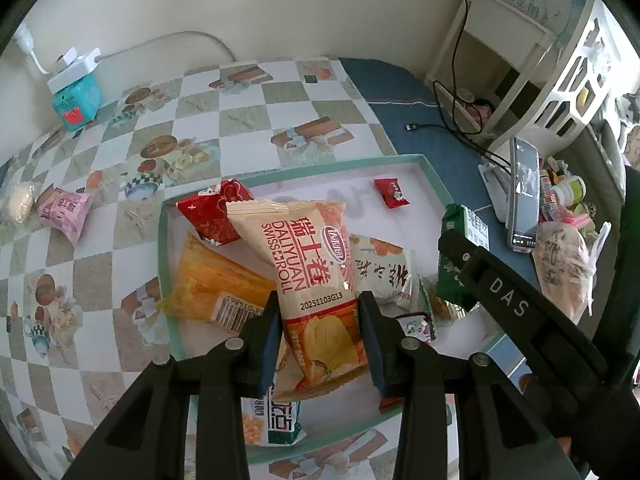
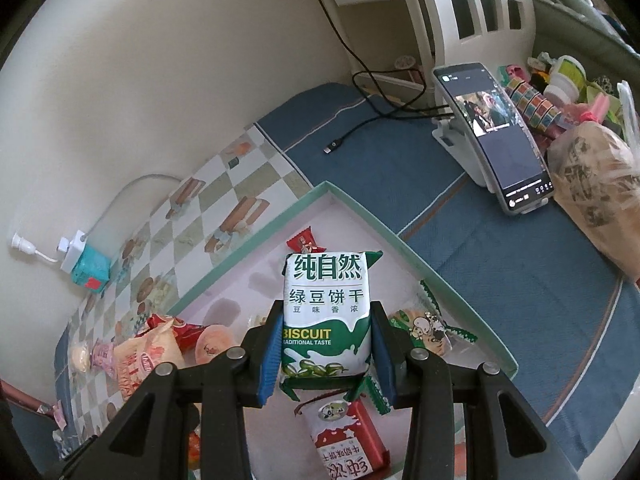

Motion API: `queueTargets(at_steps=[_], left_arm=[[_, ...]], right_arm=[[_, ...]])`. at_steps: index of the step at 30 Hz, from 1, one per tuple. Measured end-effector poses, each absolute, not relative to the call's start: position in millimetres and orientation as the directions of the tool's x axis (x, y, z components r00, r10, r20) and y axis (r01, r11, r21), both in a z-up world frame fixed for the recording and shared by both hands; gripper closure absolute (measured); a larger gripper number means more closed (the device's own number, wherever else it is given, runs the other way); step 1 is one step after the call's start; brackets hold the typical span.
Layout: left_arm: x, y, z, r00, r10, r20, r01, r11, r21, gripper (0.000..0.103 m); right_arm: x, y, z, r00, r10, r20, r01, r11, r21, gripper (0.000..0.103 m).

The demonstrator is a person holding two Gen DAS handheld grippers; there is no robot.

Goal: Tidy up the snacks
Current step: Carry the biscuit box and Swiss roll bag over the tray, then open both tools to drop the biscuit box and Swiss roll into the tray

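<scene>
Snacks fill both sets of tongs. The left tongs are closed on a beige and orange plastic packet printed "DALIYUAN SWISSROLL" and "20251103G13"; it sits at lower centre of the left wrist view, its blue-padded fingers pressing each long side. The right tongs grip a white and green plastic packet marked "BISCUIT" and "TRADITIONAL TASTE" under large Chinese characters, at lower centre of the right wrist view.

Both packets are held above a shallow mint-green tray with a white floor. In the left wrist view an orange wrapper with a barcode lies left of the Swiss roll packet, a red foil pouch above it, and a small red candy wrapper lies alone toward the tray's upper right. In the right wrist view a red and white carton with Chinese writing lies below the biscuit packet.

The tray rests on a desk with a checkered picture cloth. A pink packet lies at the left edge of the left wrist view. A smartphone on a white stand stands at upper right of the right wrist view, its screen lit.
</scene>
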State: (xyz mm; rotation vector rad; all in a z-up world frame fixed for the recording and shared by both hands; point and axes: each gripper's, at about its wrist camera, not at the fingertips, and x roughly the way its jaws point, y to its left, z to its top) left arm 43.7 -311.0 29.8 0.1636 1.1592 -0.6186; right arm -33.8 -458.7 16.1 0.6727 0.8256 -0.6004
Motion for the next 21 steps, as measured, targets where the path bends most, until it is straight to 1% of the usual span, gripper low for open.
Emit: queueTargets(at_steps=[2,3,4,5,6,9,11,12,13,15,17,18,19,21], left_arm=[[44.3,-310.9,29.9,0.25,-0.378,-0.892,0.533,0.823,-0.199,0.063],[45.4,-311.0,30.6,0.248,-0.38,-0.891,0.53,0.823,-0.204,0.054],[46.1,-309.8,31.9,0.247,-0.383,-0.89,0.527,0.824,-0.208,0.041],[46.8,-309.1,33.2,0.25,-0.384,-0.889,0.524,0.825,-0.209,0.037],[47.3,-307.2,34.9,0.259,-0.378,-0.889,0.521,0.83,-0.201,0.035],[52.4,-299.0,40.0,0.278,-0.366,-0.888,0.501,0.844,-0.191,0.034],[57.8,-290.7,43.6,0.289,-0.36,-0.887,0.478,0.857,-0.192,0.033],[60.9,-285.4,45.4,0.295,-0.357,-0.886,0.464,0.864,-0.194,0.031],[65.3,-278.5,47.1,0.303,-0.352,-0.886,0.442,0.875,-0.197,0.025],[73.6,-264.8,49.5,0.317,-0.342,-0.885,0.398,0.895,-0.203,0.019],[84.1,-247.7,51.3,0.337,-0.318,-0.886,0.343,0.918,-0.198,0.019],[87.4,-240.8,51.6,0.346,-0.306,-0.887,0.321,0.927,-0.194,0.018],[92.7,-230.3,52.0,0.362,-0.284,-0.888,0.286,0.94,-0.184,0.014],[101.3,-211.9,52.5,0.391,-0.237,-0.889,0.224,0.962,-0.158,0.01]], right_arm=[[-32.8,-458.4,15.8,0.538,-0.215,-0.815,0.707,0.642,0.297,0.06],[-33.0,-458.5,15.9,0.538,-0.217,-0.815,0.708,0.641,0.297,0.059],[-33.1,-458.9,16.7,0.538,-0.219,-0.814,0.709,0.64,0.296,0.058],[-33.4,-459.0,17.9,0.541,-0.221,-0.811,0.708,0.64,0.298,0.058],[-34.0,-459.0,19.9,0.549,-0.217,-0.807,0.704,0.641,0.306,0.058],[-33.7,-457.5,23.6,0.549,-0.224,-0.805,0.703,0.645,0.3,0.058],[-33.5,-456.4,25.1,0.547,-0.223,-0.807,0.702,0.648,0.296,0.057],[-33.1,-455.4,26.5,0.543,-0.226,-0.809,0.702,0.651,0.29,0.055],[-33.3,-455.0,27.5,0.541,-0.228,-0.81,0.702,0.652,0.286,0.054],[-33.5,-453.6,31.2,0.531,-0.236,-0.814,0.708,0.651,0.273,0.049],[-33.5,-451.6,34.8,0.528,-0.242,-0.814,0.71,0.652,0.267,0.042],[-32.4,-449.1,37.0,0.527,-0.241,-0.815,0.706,0.658,0.262,0.041],[-31.4,-447.9,37.7,0.527,-0.24,-0.815,0.703,0.663,0.258,0.04],[-26.9,-441.6,39.1,0.523,-0.236,-0.819,0.69,0.681,0.245,0.036]])
